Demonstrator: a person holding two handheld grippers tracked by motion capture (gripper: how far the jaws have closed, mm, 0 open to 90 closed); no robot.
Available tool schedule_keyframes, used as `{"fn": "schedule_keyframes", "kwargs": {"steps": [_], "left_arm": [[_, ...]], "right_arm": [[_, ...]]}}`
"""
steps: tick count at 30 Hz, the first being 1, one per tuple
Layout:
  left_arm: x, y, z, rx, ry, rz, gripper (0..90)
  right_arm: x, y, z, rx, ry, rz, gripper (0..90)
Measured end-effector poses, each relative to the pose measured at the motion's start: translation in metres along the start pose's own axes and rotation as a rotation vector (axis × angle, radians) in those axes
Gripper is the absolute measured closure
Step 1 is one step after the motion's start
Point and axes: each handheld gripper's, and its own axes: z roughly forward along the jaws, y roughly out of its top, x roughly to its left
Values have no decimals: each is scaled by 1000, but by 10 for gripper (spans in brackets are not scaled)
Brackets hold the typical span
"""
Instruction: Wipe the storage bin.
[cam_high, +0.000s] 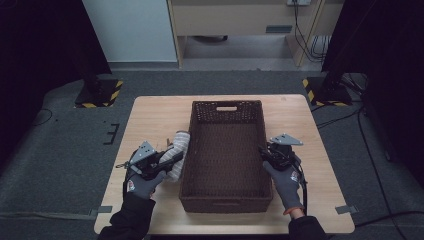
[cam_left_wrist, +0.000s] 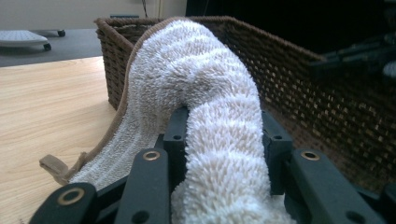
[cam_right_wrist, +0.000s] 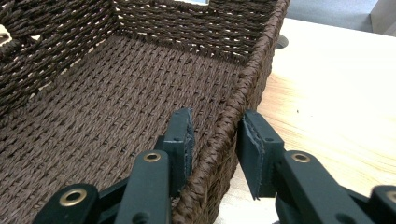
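Woven dark-brown wicker forms the one basket (cam_high: 223, 195) we count on the single light wooden table (cam_high: 150, 115). We count one towel (cam_high: 178, 150), white terry with a tan edge, rolled and lying just left of the basket against its left wall. Its long axis runs from the near left toward the far right, with the far end at the rim. We count two hand-held grippers. In the left gripper view, the left gripper (cam_left_wrist: 224, 135) has its jaws clamped on the near end of the towel. In the right gripper view, the right gripper (cam_right_wrist: 215, 140) straddles the basket's right wall, one jaw inside and one outside, pads close on the rim.
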Motion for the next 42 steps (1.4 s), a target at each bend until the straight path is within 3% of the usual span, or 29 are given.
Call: {"fn": "schedule_keyframes", "kwargs": {"steps": [4, 6, 10, 11, 15, 18, 21, 23, 25, 27, 29, 34, 36, 39, 42], "left_arm": [[7, -11, 8, 55, 11, -11, 617], [9, -18, 13, 113, 30, 0, 618], [11, -39, 31, 253, 30, 8, 618], [10, -42, 34, 267, 27, 4, 617], [15, -37, 27, 223, 28, -44, 617], [19, -26, 11, 120, 40, -88, 617], [16, -11, -5, 10, 15, -89, 616], [8, -4, -11, -28, -18, -50, 616], [2, -5, -9, -2, -36, -20, 616], [-3, -10, -2, 34, -12, 15, 617], [0, -14, -1, 42, -14, 1, 618], [0, -34, 14, 193, 3, 44, 618], [1, -39, 18, 230, 2, 30, 618], [2, -42, 18, 239, 7, 5, 619], [4, -37, 10, 212, 17, -19, 619]], "right_arm": [[-1, 0, 0, -4, 8, 3, 657], [-2, 0, 0, -5, 10, 4, 657], [-1, 0, 0, -6, 9, 1, 657], [-1, 0, 0, -6, 8, 1, 657], [-1, 0, 0, -5, 3, 4, 659], [-1, 2, 2, 1, -7, 8, 660], [-2, 3, 6, -9, -7, 22, 657], [-3, 3, 6, -9, -3, 23, 654], [-3, 3, 6, -9, 3, 21, 652], [-3, 2, 6, -10, 3, 23, 651], [-3, 2, 6, -11, -1, 17, 641], [-6, 2, 6, -13, 10, 27, 550], [-7, 2, 4, -16, 18, 22, 514], [-9, 5, -3, -52, 25, 12, 473], [-9, 10, -13, -76, 41, 4, 462]]}}
